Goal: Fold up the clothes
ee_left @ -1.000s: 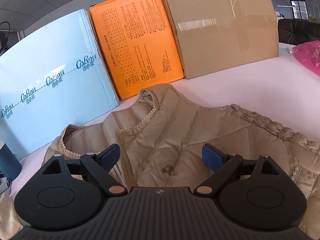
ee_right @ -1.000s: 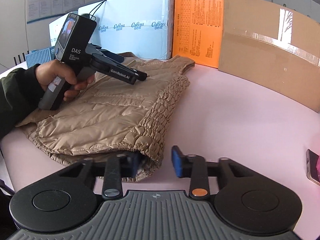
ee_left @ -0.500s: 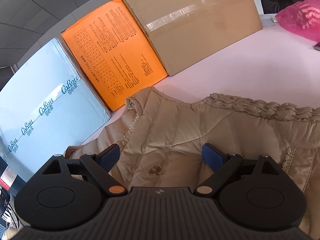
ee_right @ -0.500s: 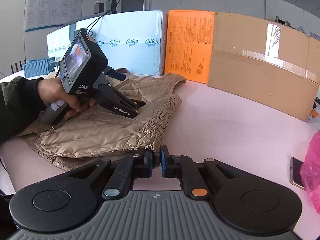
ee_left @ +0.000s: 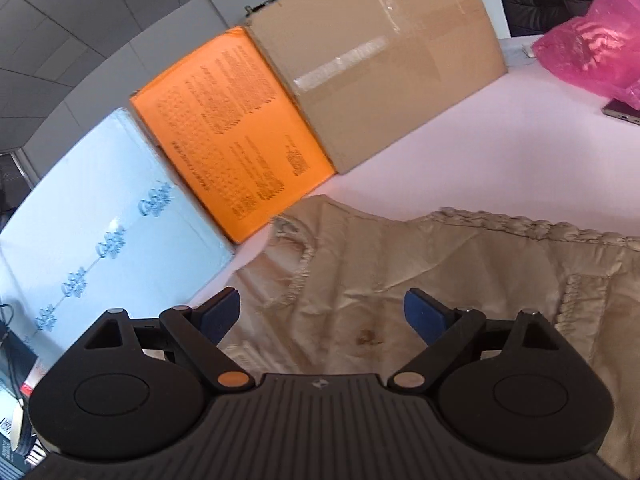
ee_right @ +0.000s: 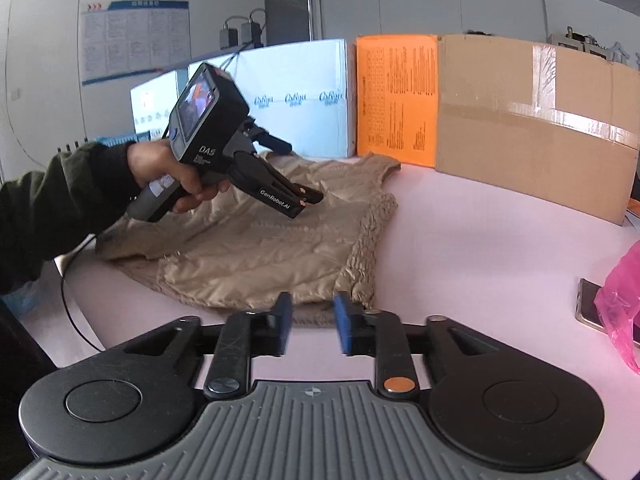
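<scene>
A person's left hand (ee_right: 172, 176), in a dark green sleeve (ee_right: 60, 204), grips the handle of the left gripper (ee_left: 322, 314) and holds it raised in the air above a beige quilted vest (ee_right: 272, 240). The tool tilts forward and down toward the chest of the garment. Its blue-padded fingers (ee_left: 424, 316) are spread wide and hold nothing.

The vest lies flat on a pale pink table (ee_right: 480, 240), its shoulder end pointing toward three boxes standing at the back: a light blue box (ee_right: 288, 96), an orange box (ee_right: 394, 96) and a brown cardboard box (ee_right: 536, 120). A small brown stain (ee_left: 366, 336) marks the fabric (it sits between the left gripper's fingers in the left wrist view).

The right gripper (ee_right: 310, 322) sits low at the near hem of the vest. Its fingers are parted by a modest gap, with the hem's edge just beyond them; nothing is pinched.

Half a second ago the right fingers were nearly pressed together at the hem; they have since opened. The left gripper has lifted higher off the vest and swung to the right, bringing a pink plastic bag (ee_left: 592, 40) and a phone (ee_left: 624, 112) beside it into its view.
</scene>
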`<move>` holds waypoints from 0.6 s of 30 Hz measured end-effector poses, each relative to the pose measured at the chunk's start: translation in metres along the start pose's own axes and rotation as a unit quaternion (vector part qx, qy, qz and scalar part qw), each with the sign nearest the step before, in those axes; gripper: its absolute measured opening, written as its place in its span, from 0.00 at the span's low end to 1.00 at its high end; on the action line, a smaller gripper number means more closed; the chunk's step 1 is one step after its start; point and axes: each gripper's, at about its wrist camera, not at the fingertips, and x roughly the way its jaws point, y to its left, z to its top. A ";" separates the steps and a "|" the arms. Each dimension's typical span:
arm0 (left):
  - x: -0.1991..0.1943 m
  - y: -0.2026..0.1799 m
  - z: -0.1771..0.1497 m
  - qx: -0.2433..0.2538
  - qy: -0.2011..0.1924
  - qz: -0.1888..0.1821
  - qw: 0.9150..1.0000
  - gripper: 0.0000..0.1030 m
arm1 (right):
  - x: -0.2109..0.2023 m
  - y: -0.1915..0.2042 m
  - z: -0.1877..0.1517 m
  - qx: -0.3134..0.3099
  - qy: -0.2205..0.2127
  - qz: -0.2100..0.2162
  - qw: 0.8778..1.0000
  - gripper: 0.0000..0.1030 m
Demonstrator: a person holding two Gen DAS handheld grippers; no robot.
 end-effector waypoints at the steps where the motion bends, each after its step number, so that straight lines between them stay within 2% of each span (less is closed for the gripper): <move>1: -0.003 0.015 -0.003 -0.011 0.000 0.013 1.000 0.86 | -0.002 -0.002 0.004 0.007 -0.010 0.009 1.000 0.37; 5: -0.003 0.079 -0.022 -0.078 0.020 0.055 0.995 0.86 | 0.001 -0.011 0.023 0.029 -0.031 0.030 0.999 0.41; 8: 0.005 0.127 -0.041 -0.139 0.044 0.089 0.985 0.86 | 0.024 -0.027 0.039 0.040 -0.023 0.040 0.998 0.48; 11: 0.017 0.169 -0.061 -0.204 0.067 0.120 0.969 0.86 | 0.059 -0.053 0.056 0.056 -0.011 0.047 0.997 0.61; 13: 0.026 0.189 -0.074 -0.241 0.080 0.136 0.958 0.86 | 0.082 -0.071 0.068 0.066 -0.003 0.052 0.996 0.75; 15: 0.038 0.205 -0.087 -0.274 0.092 0.145 0.946 0.86 | 0.106 -0.088 0.079 0.077 0.005 0.057 0.995 0.80; 18: 0.063 0.224 -0.105 -0.318 0.108 0.151 0.930 0.86 | 0.141 -0.115 0.096 0.092 0.017 0.064 0.993 0.80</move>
